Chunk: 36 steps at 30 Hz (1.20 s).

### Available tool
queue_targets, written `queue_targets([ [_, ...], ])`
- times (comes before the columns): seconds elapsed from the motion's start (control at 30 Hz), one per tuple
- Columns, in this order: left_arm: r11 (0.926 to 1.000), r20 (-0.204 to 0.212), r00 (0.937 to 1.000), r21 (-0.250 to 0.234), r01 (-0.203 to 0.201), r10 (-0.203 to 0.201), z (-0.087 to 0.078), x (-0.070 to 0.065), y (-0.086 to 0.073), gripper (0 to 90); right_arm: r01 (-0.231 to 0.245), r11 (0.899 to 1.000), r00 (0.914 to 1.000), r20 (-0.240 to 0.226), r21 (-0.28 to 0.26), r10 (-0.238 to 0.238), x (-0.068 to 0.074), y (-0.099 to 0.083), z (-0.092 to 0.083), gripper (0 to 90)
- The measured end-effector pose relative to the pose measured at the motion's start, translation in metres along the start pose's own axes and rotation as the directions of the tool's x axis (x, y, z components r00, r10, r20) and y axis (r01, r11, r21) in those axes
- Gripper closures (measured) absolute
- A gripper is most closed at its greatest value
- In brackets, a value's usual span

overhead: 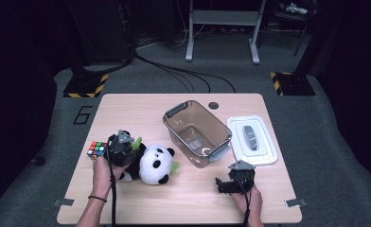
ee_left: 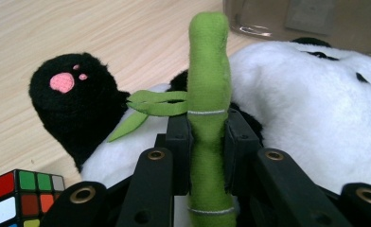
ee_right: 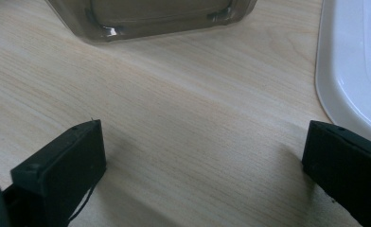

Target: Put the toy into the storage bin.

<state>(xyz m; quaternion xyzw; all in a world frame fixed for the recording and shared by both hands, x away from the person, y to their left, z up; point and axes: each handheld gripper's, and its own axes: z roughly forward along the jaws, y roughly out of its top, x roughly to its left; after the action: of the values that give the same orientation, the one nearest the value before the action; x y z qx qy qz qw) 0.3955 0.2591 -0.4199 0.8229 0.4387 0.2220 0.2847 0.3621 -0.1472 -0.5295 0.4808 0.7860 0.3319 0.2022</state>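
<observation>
Left claw [ee_left: 207, 156] tight around plush panda's green bamboo stalk [ee_left: 207, 94].

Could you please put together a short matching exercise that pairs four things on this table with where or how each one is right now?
Things:
1. green bamboo stalk
2. puzzle cube
3. white lid
4. right gripper

States:
A. lies flat to the right of the clear bin
B. open over bare table
C. pinched by the left gripper
D. sits near the table's left edge

Pairs: 1-C, 2-D, 3-A, 4-B
</observation>
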Motion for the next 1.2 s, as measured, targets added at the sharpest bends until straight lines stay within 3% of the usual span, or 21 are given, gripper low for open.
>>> queue_targets([
  [0.17,0.9993,0.024,0.9996,-0.032,0.016,-0.016,-0.006,0.002,-0.005,76.5,0.007,1.000,1.0000,-0.003,0.000,-0.007,-0.001,0.000,0.000,0.0],
  [0.53,0.9980,0.062,0.9981,-0.062,0.014,-0.010,-0.025,0.010,-0.003,76.5,0.008,1.000,1.0000,-0.004,-0.001,-0.008,-0.001,0.000,0.000,0.0],
  [1.2,0.9917,0.057,0.9965,-0.116,-0.054,0.061,-0.055,0.011,0.023,76.4,0.023,1.000,0.9997,-0.005,0.003,-0.023,-0.002,0.000,0.000,0.0],
])
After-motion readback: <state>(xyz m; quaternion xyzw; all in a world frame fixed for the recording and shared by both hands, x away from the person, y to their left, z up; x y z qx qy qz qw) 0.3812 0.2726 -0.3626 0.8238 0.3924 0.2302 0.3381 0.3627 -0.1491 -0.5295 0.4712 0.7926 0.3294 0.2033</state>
